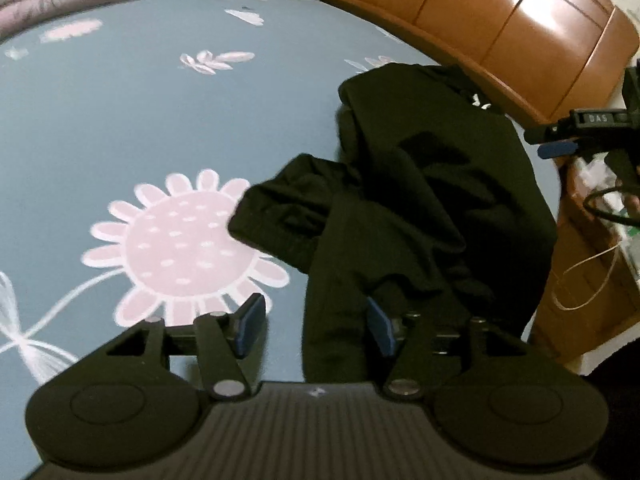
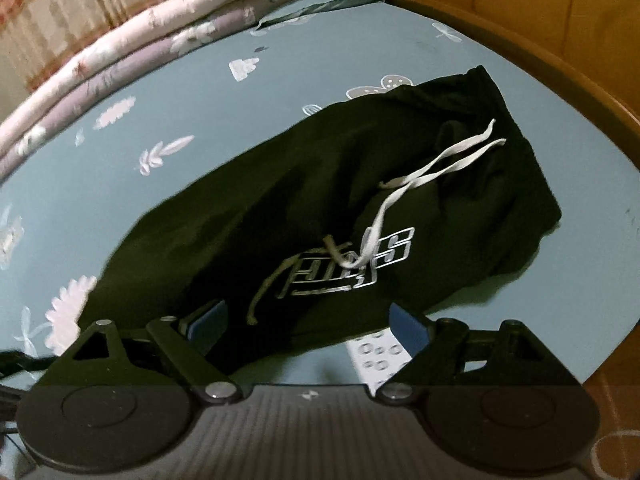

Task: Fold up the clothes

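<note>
Garment: black trousers point(image 2: 304, 200) with a white drawstring point(image 2: 432, 172) and a printed logo point(image 2: 352, 268) lie on the bed point(image 1: 120, 120); they take the middle of the right wrist view and the right half of the left wrist view.
Lay of garment: the cloth is rumpled, not flat. In the left wrist view one dark flap point(image 1: 288, 208) sticks out to the left over the pink flower print point(image 1: 184, 248), and creases run along the main body.
Step in hand (judgement): the pictures fit either a garment being spread for a fold or one partly doubled over and due another fold. The layers are too dark to count, so I cannot tell which.
Next move (judgement): either way, a grip on a clean edge is needed, not on the loose drawstring; the creases call for a pull outward to flatten.
Left tool point(image 1: 316, 326): released, jaws standing wide. The near edge of the trousers runs between the blue pads point(image 1: 252, 320), but nothing is pinched.
Right tool point(image 2: 308, 326): released, jaws wide apart, the lower edge of the cloth lying between them; contact with the pads cannot be told.
Surroundings: folded bedding point(image 2: 120, 64) lies at upper left, a wooden bed frame point(image 1: 500, 28) at upper right.
</note>
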`<act>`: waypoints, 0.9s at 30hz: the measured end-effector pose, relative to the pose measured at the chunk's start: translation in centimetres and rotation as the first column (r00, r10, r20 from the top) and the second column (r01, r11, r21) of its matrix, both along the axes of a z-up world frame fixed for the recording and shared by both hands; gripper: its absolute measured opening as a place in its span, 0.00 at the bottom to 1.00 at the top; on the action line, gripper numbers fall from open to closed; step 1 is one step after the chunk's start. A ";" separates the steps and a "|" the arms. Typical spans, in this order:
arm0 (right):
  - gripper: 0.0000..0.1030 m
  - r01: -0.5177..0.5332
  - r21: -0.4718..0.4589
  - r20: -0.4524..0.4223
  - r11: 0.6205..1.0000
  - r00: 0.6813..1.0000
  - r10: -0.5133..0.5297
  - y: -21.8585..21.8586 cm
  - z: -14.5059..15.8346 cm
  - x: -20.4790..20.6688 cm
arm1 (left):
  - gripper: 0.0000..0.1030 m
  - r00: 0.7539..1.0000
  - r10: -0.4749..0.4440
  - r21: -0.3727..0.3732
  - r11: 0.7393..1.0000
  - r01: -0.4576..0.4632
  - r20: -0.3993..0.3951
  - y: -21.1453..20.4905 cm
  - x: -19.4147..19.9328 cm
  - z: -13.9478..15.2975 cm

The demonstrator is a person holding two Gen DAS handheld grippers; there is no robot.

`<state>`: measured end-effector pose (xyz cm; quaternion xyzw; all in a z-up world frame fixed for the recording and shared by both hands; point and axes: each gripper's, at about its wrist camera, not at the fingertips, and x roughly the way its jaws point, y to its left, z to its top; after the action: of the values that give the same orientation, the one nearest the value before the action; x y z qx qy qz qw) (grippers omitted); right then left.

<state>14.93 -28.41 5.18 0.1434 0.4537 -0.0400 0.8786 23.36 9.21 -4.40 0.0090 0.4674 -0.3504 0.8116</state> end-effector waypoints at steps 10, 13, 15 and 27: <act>0.89 0.027 -0.030 0.005 0.999 1.000 -0.027 2.7 1.4 -1.4 | 0.05 0.994 -0.088 -0.077 0.994 0.083 -0.058 -0.5 0.4 -0.9; 0.89 0.057 -0.015 0.008 0.998 0.998 -0.057 2.6 1.5 -1.8 | 0.01 0.993 -0.112 -0.062 0.992 0.114 0.032 -0.1 0.0 0.7; 0.89 0.072 -0.018 0.003 0.997 0.997 -0.072 2.6 1.6 -1.9 | 0.01 0.993 -0.100 -0.101 0.989 0.106 0.066 0.7 0.5 2.2; 0.89 0.106 -0.058 0.009 0.993 0.994 -0.105 2.8 3.1 -2.5 | 0.01 0.958 0.072 0.002 0.997 -0.075 0.279 5.6 6.2 7.6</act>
<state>12.43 -25.64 8.25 0.1415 0.4415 -0.0992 0.8805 29.55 14.76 3.19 0.0458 0.3507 -0.3123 0.8817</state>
